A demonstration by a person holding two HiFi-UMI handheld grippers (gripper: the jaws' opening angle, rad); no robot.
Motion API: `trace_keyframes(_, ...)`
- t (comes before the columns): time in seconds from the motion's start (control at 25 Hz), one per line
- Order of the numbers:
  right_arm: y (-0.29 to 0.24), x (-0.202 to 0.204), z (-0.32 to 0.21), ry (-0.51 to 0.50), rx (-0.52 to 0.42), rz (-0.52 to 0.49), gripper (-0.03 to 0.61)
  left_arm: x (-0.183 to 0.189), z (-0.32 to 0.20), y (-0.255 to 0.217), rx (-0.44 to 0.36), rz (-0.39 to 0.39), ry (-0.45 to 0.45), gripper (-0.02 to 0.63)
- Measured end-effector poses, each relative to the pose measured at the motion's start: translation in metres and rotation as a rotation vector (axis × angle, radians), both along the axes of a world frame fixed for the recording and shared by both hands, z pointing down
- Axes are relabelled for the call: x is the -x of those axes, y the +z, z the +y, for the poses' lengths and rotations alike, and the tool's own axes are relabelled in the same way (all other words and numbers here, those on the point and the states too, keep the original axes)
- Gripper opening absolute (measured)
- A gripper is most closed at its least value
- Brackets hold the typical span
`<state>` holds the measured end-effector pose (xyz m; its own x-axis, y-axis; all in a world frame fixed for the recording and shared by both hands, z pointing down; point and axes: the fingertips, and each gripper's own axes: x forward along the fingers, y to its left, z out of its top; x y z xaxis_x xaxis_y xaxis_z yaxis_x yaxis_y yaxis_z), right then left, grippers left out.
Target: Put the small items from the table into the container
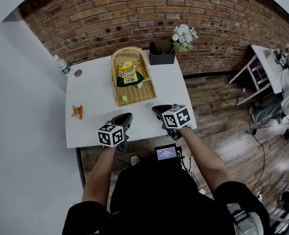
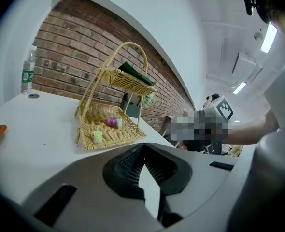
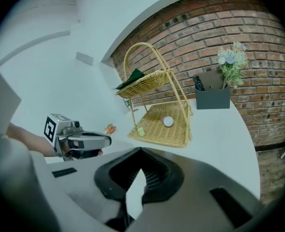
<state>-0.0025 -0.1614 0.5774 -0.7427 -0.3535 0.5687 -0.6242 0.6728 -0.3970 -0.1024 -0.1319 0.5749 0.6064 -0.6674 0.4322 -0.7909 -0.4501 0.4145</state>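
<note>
We are holding the left hand-held gripper [image 1: 126,115] and right hand-held gripper [image 1: 157,109] pressed together, empty; the orange packet [image 1: 76,111] is lying leftward, nearer the left.

Basket [image 1: 134,102] on the table [image 1: 95,124], toward the wall — box [image 1: 162,57] and flowers [image 1: 183,37] just behind it. Wrapper [image 1: 77,111] lies left of the basket; bottle [image 1: 62,66] at the far-left corner.

both arms forward, left gripper [image 1: 126,117] closed, right gripper [image 1: 157,110] closed

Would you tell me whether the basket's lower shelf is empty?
Not empty: a small green item and a purple one lie on the lower shelf.
</note>
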Motion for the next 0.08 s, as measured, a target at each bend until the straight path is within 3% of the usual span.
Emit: trace_keyframes(0.08, -0.0003, -0.0013, -0.0009, -0.001, 0.002, 0.0, 0.012, -0.0023, -0.0014, -0.0014, -0.001, 0.001, 0.002, 0.009)
